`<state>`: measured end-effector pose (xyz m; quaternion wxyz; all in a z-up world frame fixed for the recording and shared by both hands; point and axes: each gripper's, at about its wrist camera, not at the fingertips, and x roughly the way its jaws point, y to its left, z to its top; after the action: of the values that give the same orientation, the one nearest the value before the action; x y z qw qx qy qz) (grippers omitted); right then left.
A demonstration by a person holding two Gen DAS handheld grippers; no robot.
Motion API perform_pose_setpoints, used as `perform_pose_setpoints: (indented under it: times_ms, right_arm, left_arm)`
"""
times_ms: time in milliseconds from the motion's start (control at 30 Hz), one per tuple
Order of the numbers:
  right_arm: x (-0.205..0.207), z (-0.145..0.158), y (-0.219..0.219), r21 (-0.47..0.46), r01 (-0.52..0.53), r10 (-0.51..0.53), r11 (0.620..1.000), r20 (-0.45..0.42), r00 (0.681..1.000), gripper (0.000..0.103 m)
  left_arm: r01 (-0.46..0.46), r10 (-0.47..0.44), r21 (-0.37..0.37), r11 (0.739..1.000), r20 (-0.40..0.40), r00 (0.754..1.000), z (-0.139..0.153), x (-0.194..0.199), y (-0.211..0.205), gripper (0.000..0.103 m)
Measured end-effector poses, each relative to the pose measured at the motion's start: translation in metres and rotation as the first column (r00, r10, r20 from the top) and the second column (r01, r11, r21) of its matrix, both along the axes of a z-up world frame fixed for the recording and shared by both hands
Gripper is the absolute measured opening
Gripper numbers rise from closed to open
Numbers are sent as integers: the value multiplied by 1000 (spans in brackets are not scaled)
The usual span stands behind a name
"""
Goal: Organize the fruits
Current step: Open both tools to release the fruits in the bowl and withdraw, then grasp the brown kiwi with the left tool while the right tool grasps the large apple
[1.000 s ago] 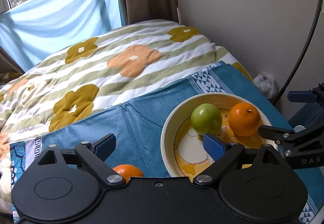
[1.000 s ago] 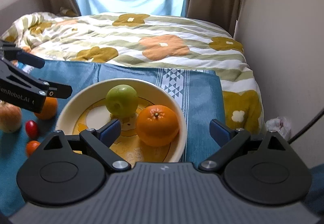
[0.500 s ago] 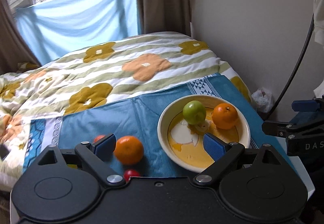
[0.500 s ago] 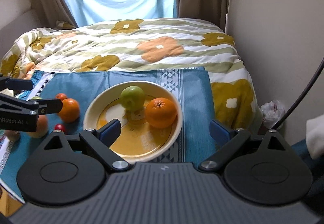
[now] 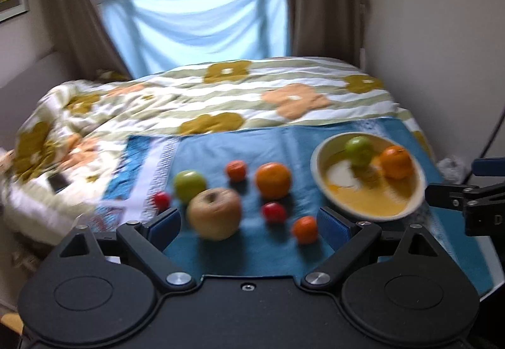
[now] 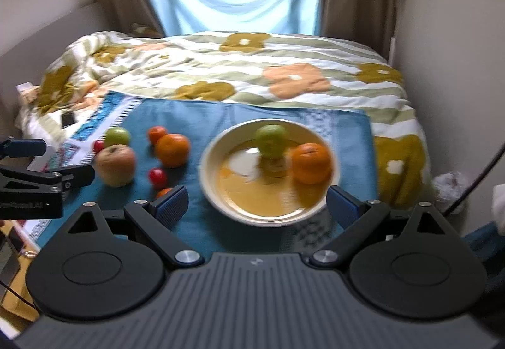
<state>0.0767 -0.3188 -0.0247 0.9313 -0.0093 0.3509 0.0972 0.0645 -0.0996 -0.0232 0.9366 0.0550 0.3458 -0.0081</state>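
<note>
A cream bowl (image 6: 217, 200) (image 5: 318, 175) on a blue cloth holds a green apple (image 6: 271, 140) (image 5: 359, 150) and an orange (image 6: 311, 162) (image 5: 396, 161). Left of it on the cloth lie a tan apple (image 5: 214, 212) (image 6: 115, 164), a green apple (image 5: 189, 185) (image 6: 117, 136), an orange (image 5: 273, 180) (image 6: 173, 149), small tangerines (image 5: 304, 229) and red tomatoes (image 5: 274, 212). My left gripper (image 5: 249, 224) is open and empty, above the loose fruit. My right gripper (image 6: 257, 203) is open and empty, above the bowl's near rim.
The blue cloth (image 5: 221, 147) covers the foot of a bed with a flowered, striped quilt (image 6: 252, 71). A wall stands close on the right. A window with a blue sheet and brown curtains is behind. A dark phone (image 6: 68, 119) lies on the quilt at the left.
Both grippers have pulled back and up from the bowl. The left one has also swung left, so the loose fruit on the cloth has come into view. Both stay open.
</note>
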Motion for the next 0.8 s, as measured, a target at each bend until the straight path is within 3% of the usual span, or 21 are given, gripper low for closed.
perform_pose_setpoints:
  times_ms: [200, 500, 800]
  right_arm:
    - [2, -10, 45, 24, -91, 91, 996, -1, 996, 103]
    - [20, -36, 120, 23, -145, 145, 989, -13, 989, 103]
    - [43, -57, 171, 42, -70, 73, 997, -61, 995, 103]
  left_arm:
    - [-82, 82, 32, 996, -16, 996, -12, -11, 44, 95]
    - [-67, 73, 68, 995, -89, 993, -45, 9, 115, 95]
    - [-134, 119, -64, 989, -196, 973, -75, 49, 155, 95]
